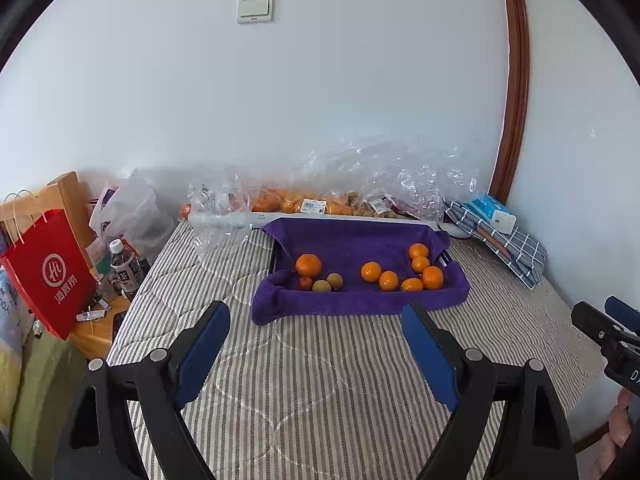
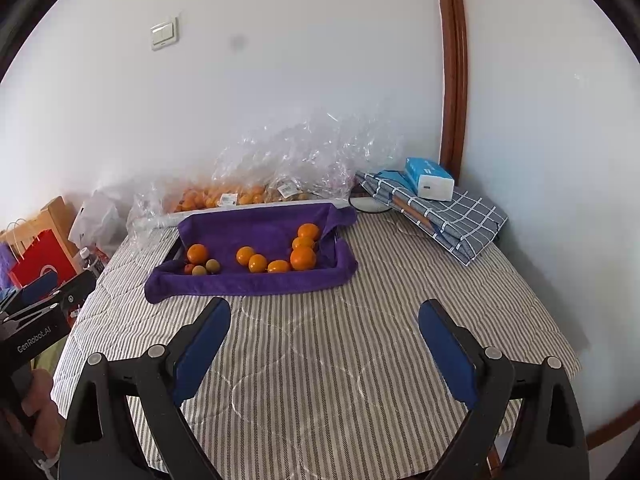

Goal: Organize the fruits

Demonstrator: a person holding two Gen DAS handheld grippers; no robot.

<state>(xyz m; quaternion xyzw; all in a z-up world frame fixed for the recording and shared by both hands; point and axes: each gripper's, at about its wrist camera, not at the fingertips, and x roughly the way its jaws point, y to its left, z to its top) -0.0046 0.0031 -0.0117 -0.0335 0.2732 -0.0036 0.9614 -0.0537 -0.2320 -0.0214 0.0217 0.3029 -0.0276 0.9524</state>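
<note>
Both tongs hang wide open and empty over the striped mattress (image 1: 320, 380): the left gripper (image 1: 316, 340) and the right gripper (image 2: 325, 340). Straight ahead of both lies the purple-towelled tray (image 1: 352, 304), long side across, oranges (image 1: 412, 272) clustered right, small fruits (image 1: 322, 285) left. Left tongs look nearer; bare mattress lies between, the tray's near rim standing raised

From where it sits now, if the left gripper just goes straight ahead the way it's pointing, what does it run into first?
Probably the near folded edge of the purple towel lining the tray. The left gripper is open and empty over the striped bedcover, nothing between. Depth is hard to judge in the fisheye view.
</note>
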